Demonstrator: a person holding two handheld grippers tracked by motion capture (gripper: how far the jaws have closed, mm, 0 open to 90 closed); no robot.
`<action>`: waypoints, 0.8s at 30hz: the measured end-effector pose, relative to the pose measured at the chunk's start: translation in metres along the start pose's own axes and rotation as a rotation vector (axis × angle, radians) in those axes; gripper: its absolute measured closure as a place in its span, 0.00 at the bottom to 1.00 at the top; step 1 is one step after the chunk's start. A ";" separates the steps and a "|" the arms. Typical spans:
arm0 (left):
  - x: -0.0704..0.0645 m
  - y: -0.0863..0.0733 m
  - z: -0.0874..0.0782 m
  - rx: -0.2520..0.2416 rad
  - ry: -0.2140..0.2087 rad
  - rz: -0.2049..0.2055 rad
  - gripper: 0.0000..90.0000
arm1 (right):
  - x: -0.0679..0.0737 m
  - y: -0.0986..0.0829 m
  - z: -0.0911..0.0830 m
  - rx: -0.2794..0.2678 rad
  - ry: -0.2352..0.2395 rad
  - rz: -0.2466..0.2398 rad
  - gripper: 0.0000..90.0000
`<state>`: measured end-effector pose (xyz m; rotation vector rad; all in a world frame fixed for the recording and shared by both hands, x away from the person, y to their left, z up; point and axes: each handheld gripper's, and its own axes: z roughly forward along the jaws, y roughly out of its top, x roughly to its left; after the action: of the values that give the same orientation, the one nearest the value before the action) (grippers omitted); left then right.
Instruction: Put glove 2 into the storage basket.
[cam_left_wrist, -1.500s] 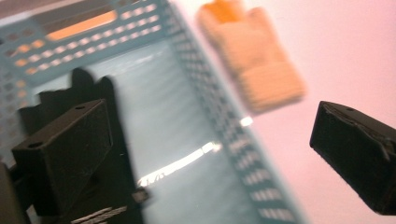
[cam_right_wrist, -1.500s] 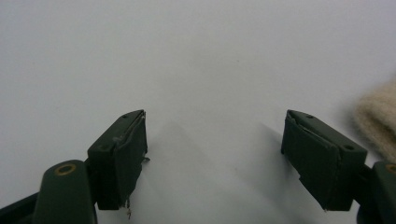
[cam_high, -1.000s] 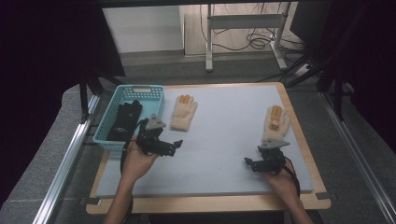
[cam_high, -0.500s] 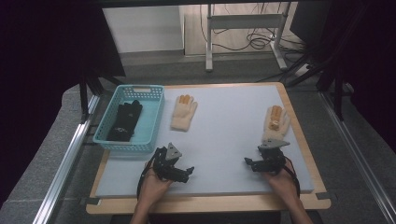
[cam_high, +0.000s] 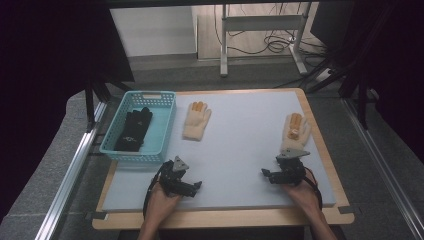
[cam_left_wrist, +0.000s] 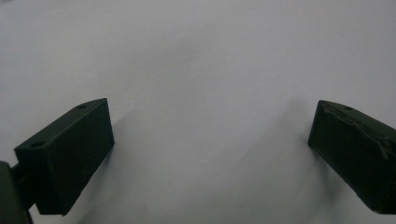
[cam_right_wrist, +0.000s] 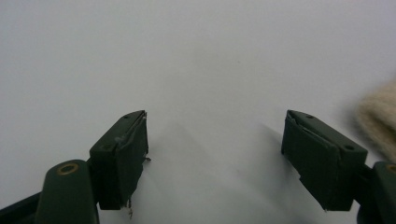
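Pale grey matting covers the table (cam_high: 240, 150), which fills the middle of the high view with dark curtains at both sides and a metal stand at the upper centre. At centre left sits a blue basket (cam_high: 161, 131) with a black glove (cam_high: 134, 130) lying flat inside, so sorting looks partly done. Just right of the basket a cream glove with orange fingertips (cam_high: 196, 121) lies flat and free, fingers toward the top of the frame, easy to pinch at the cuff. Its twin, the second cream glove (cam_high: 295, 131), lies at centre right, just above the right gripper (cam_high: 270, 175); its fuzzy edge also shows at the right margin of the right gripper view. Both claws rest near the bottom edge, apparently parked between picks: the left gripper (cam_left_wrist: 210, 140) gapes wide over bare mat, and the right gripper's jaws likewise stand well apart with nothing between them.
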<state>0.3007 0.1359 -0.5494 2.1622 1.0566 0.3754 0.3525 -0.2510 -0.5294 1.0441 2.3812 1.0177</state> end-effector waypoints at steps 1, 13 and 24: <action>0.000 0.000 0.000 0.000 0.001 0.000 0.01 | 0.000 0.003 0.001 -0.004 0.020 0.020 0.25; 0.000 0.000 -0.001 0.001 0.003 0.002 0.01 | 0.023 0.082 0.047 -0.029 0.142 -0.052 0.43; 0.000 0.000 0.000 -0.003 0.002 -0.004 0.01 | 0.052 0.150 0.111 -0.021 0.179 -0.132 0.73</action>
<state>0.3005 0.1364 -0.5495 2.1577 1.0603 0.3771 0.4535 -0.0894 -0.4967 0.8064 2.5364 1.1282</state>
